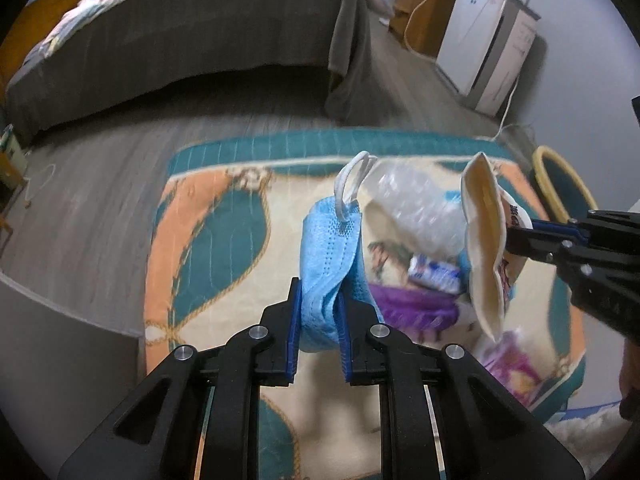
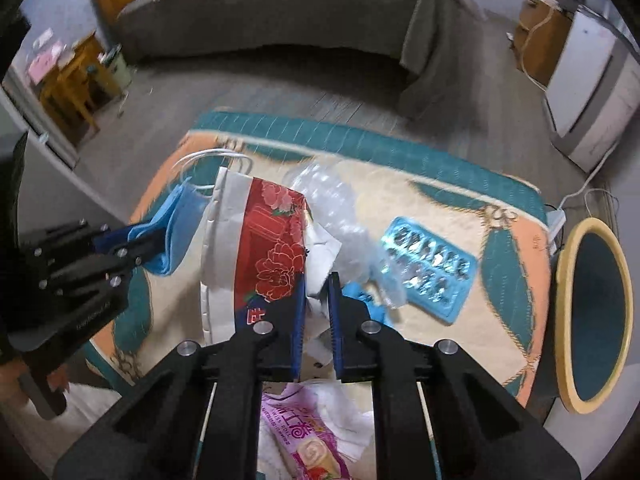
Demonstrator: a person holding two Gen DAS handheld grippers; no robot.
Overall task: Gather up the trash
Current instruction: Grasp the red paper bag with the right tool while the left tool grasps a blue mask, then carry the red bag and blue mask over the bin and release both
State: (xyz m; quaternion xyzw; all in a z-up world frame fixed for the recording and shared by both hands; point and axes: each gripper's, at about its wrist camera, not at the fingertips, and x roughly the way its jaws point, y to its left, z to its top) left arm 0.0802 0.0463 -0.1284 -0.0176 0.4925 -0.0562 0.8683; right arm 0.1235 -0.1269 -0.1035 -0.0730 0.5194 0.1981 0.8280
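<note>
My left gripper [image 1: 318, 292] is shut on a blue face mask [image 1: 328, 252] with white ear loops, held above the patterned rug [image 1: 216, 240]. My right gripper [image 2: 317, 284] is shut on a crushed paper cup [image 2: 256, 248], red with flowers and white inside; the cup [image 1: 484, 240] and the right gripper [image 1: 516, 240] also show in the left wrist view. The left gripper [image 2: 136, 246] with the mask [image 2: 176, 216] shows at the left of the right wrist view. On the rug lie a clear crumpled plastic bottle [image 2: 332, 204], a blue blister pack [image 2: 428, 268] and a purple snack wrapper [image 2: 304, 436].
A round bin [image 2: 596, 320] with a yellow rim and dark teal inside stands at the rug's right edge. A grey-covered bed [image 1: 192, 36] lies beyond the rug. A white cabinet [image 1: 484, 44] and cables run along the right wall. Wooden furniture [image 2: 76, 80] stands at far left.
</note>
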